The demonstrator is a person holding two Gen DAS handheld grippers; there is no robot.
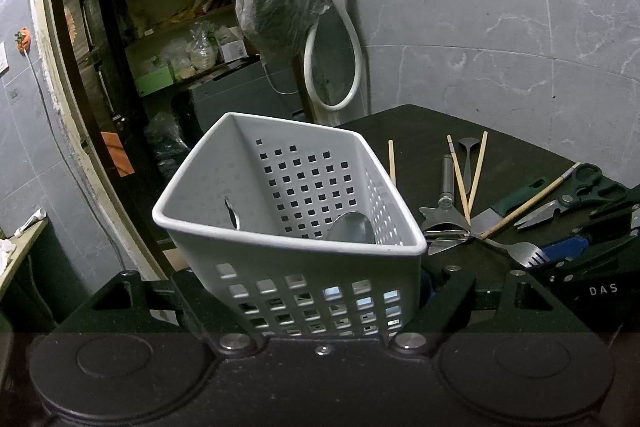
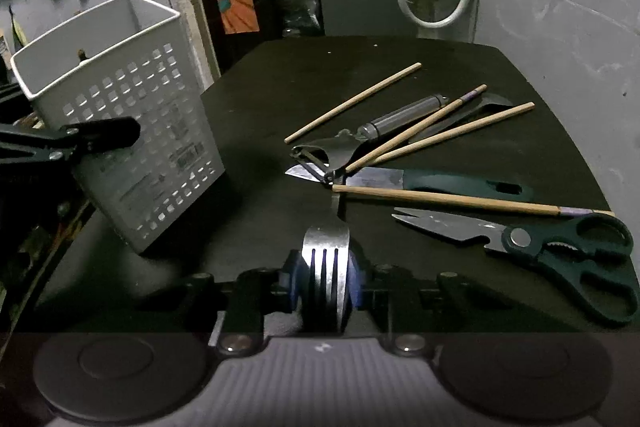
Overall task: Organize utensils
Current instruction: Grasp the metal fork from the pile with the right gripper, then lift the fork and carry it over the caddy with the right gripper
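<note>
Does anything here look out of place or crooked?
Yes. The white basket is not standing flat: the left gripper holds it tilted, with one bottom edge on the dark table. The chopsticks lie scattered, crossing the peeler and knife. The right gripper has its jaws on the fork.

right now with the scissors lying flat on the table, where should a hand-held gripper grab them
Probably at the pivot neck of the scissors, just ahead of the green handle loops. They lie flat and closed, blades pointing left, so come from above with the jaws across that narrow part. The chopstick beside the blades sits close, so stay on the near side.
</note>
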